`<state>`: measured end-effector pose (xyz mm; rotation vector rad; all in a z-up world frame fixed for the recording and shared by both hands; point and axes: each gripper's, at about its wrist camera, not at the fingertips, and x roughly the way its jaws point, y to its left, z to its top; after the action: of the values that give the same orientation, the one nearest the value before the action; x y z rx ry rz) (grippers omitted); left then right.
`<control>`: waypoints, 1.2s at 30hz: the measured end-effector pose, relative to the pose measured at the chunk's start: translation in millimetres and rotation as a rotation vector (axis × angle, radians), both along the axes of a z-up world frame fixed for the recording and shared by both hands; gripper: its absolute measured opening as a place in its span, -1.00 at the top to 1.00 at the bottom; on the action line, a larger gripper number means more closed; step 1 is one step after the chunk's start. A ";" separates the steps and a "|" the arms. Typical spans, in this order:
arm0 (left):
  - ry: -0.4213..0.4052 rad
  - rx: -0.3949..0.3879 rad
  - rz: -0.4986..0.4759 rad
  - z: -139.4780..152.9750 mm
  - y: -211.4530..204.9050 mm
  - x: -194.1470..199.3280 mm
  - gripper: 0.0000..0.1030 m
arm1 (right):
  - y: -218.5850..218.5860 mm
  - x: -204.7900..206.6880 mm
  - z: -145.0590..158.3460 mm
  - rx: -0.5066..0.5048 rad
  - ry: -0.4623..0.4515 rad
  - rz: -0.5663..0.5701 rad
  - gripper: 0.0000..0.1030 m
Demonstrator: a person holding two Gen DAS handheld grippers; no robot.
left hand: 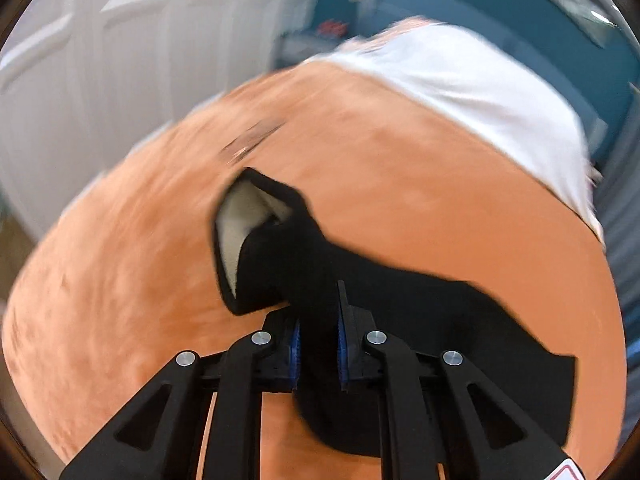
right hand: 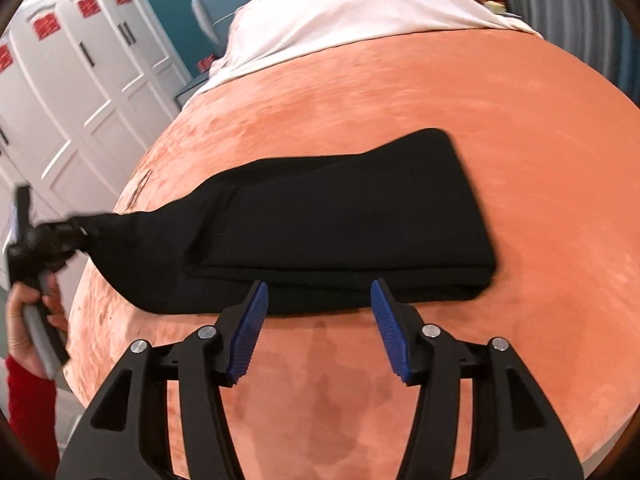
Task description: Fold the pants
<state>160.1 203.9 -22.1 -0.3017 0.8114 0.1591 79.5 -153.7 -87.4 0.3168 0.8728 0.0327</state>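
Left wrist view, blurred. The left claw [left hand: 318, 344] is clamped on a bunch of black fabric: the pants [left hand: 400, 304] run between its blue pads [left hand: 296, 344] and on toward the lens. Beyond the claw a cuff or hem end stands raised, open, with a pale lining [left hand: 244, 220] showing inside. The rest of the pants trails off to the right of the claw, over the orange bedspread [left hand: 400, 160]. At the far end of the bedspread lies a white sheet or pillow [left hand: 460, 84]. White panelled doors [left hand: 100, 60] stand to the left of the bed, a teal wall [left hand: 460, 0] behind it.

Right wrist view, sharper. The right claw [right hand: 318, 332] stands about half open over the orange bedspread [right hand: 440, 92], nothing between its blue pads [right hand: 248, 332]; its tips sit just at the near edge of the pants [right hand: 340, 220], contact cannot be told. The pants lie folded into a long dark slab across the middle of the bedspread, its right end flat and squared. The left end narrows to a point and is drawn out past the bed's left edge, where the left claw [right hand: 78, 228] pinches it. A hand [right hand: 28, 320] grips that tool's handle, a red sleeve [right hand: 28, 400] below it. White wardrobe doors [right hand: 80, 80] with red marks stand left of the bed; white bedding [right hand: 340, 12] lies at its far end.
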 end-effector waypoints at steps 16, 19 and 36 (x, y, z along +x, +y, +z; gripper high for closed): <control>0.231 0.169 -0.490 -90.3 -321.6 -41.6 0.75 | -135.9 -49.2 -12.0 0.098 -0.009 -0.167 -0.01; 0.165 0.275 -0.468 -93.9 -332.7 -61.1 0.63 | -153.4 -52.3 -14.3 0.104 -0.003 -0.171 -0.02; 0.175 0.430 -0.293 -44.9 -211.0 -92.0 -0.69 | -36.6 99.4 -19.8 -0.005 0.123 0.179 -0.32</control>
<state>68.1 -7.1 -67.0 0.2399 0.9608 0.0816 179.0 -190.3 -107.2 0.2372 1.0215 0.1785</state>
